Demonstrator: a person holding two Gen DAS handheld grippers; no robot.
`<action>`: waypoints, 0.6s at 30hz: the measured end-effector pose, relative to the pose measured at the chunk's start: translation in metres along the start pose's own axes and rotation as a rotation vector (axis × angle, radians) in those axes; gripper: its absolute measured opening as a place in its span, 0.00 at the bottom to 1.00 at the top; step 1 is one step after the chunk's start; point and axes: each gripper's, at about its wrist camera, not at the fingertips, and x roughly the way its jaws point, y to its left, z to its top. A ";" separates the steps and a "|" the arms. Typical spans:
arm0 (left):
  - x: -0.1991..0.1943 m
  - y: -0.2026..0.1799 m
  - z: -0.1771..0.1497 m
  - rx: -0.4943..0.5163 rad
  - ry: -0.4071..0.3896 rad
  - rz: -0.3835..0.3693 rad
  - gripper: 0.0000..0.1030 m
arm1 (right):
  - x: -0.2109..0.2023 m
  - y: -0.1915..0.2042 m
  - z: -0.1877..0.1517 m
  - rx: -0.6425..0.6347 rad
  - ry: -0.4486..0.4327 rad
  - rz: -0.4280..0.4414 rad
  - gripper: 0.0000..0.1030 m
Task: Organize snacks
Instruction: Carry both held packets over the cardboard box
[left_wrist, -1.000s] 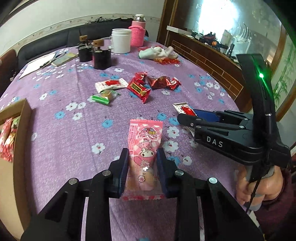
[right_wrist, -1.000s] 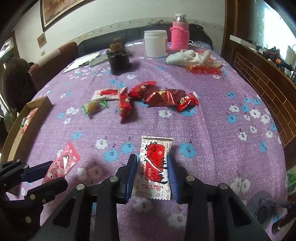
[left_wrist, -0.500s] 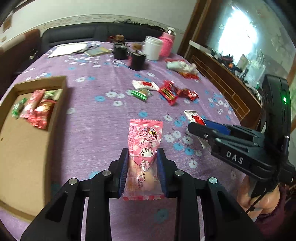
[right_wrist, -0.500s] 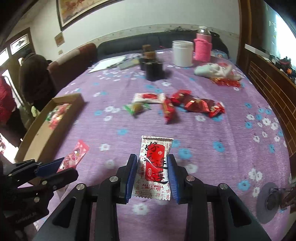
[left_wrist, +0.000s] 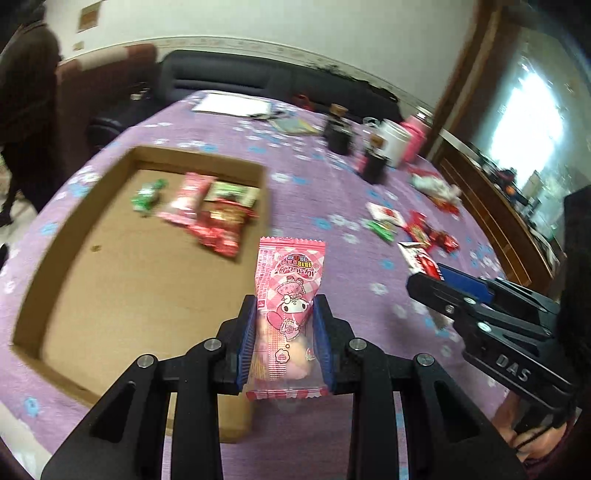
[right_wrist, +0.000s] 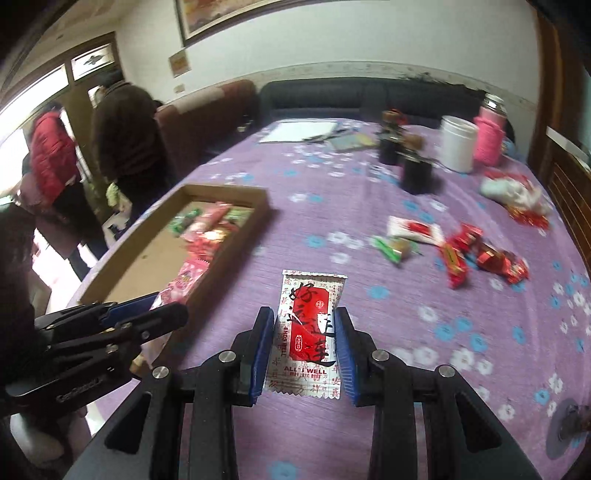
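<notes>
My left gripper (left_wrist: 284, 314) is shut on a pink cartoon snack packet (left_wrist: 290, 295), held above the right edge of a shallow cardboard box (left_wrist: 48, 280). Several snacks (left_wrist: 207, 214) lie in the box's far part. My right gripper (right_wrist: 304, 328) is shut on a white and red snack packet (right_wrist: 308, 328) above the purple flowered tablecloth, to the right of the box (right_wrist: 225, 243). Each gripper shows in the other's view: the right gripper (left_wrist: 436, 284) at the right, the left gripper (right_wrist: 162, 306) at the lower left. Loose snacks (right_wrist: 454, 251) lie in a cluster on the cloth, seen in the left wrist view as loose snacks (left_wrist: 413, 229).
At the table's far end stand dark jars (right_wrist: 415, 173), a white tub (right_wrist: 458, 144), a pink-sleeved bottle (right_wrist: 489, 136), papers (right_wrist: 295, 131) and a white cloth (right_wrist: 513, 188). Two people (right_wrist: 88, 147) stand at the left by a doorway. A wooden ledge runs along the right.
Both grippers have swung left across the table with their packets still gripped. The cardboard box, at the left edge before, now lies under and beside the left gripper.
</notes>
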 end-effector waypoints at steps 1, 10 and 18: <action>-0.002 0.010 0.003 -0.014 -0.004 0.020 0.26 | 0.002 0.006 0.003 -0.013 0.000 0.007 0.33; -0.015 0.072 0.035 -0.031 -0.045 0.175 0.27 | 0.026 0.074 0.040 -0.097 -0.023 0.100 0.33; 0.012 0.105 0.051 -0.072 0.023 0.189 0.27 | 0.072 0.112 0.057 -0.128 0.031 0.141 0.33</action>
